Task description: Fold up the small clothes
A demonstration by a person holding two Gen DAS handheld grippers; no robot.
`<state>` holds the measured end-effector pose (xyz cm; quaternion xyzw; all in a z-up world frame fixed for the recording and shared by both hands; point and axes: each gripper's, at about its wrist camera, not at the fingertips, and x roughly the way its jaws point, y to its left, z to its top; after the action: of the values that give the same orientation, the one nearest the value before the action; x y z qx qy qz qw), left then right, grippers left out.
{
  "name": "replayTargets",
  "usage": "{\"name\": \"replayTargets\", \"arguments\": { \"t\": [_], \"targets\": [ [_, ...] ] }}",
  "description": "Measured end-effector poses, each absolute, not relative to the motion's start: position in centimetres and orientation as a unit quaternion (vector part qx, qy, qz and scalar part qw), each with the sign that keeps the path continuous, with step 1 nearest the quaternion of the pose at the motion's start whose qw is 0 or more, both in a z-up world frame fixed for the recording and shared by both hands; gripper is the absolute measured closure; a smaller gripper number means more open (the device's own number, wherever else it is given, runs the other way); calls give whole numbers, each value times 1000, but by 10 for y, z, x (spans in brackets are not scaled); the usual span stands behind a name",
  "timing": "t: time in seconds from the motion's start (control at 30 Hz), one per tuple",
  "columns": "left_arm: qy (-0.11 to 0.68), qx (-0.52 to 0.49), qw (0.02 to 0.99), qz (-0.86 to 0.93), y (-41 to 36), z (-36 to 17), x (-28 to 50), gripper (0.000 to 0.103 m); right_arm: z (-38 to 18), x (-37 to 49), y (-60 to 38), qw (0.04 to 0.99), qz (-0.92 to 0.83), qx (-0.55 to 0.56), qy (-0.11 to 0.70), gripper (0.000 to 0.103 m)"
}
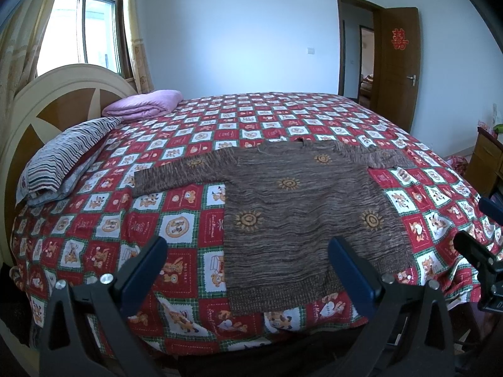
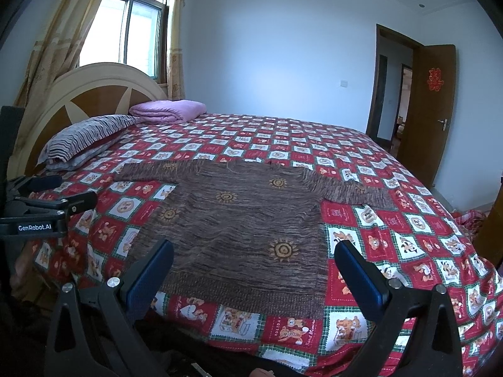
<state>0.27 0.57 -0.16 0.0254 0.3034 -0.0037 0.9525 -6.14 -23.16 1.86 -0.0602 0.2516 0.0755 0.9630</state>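
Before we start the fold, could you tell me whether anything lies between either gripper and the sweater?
Nothing visible does. The sweater lies flat on the bedspread, and both the left gripper and right gripper are open just short of its hem. The pillow lies off to the side.

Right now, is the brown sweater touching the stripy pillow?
Apart. The left wrist view shows red checked bedspread between the sweater's sleeve end and the striped pillow.
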Motion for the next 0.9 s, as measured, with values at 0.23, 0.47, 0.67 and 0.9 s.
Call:
{"name": "replayTargets", "arguments": {
  "t": [0.23,0.47,0.67,0.9],
  "targets": [
    [305,25,952,-4,6,-2,3,0,15,-58,-232,961,78,-59,258,1],
    [307,25,951,-4,6,-12,-1,0,15,-57,-233,961,80,-58,259,1],
    [319,25,947,-4,8,-22,15,0,1,-34,-254,956,100,7,277,1],
    [317,34,948,4,14,-26,59,0,-48,24,-280,934,67,11,351,1]
  ]
}}
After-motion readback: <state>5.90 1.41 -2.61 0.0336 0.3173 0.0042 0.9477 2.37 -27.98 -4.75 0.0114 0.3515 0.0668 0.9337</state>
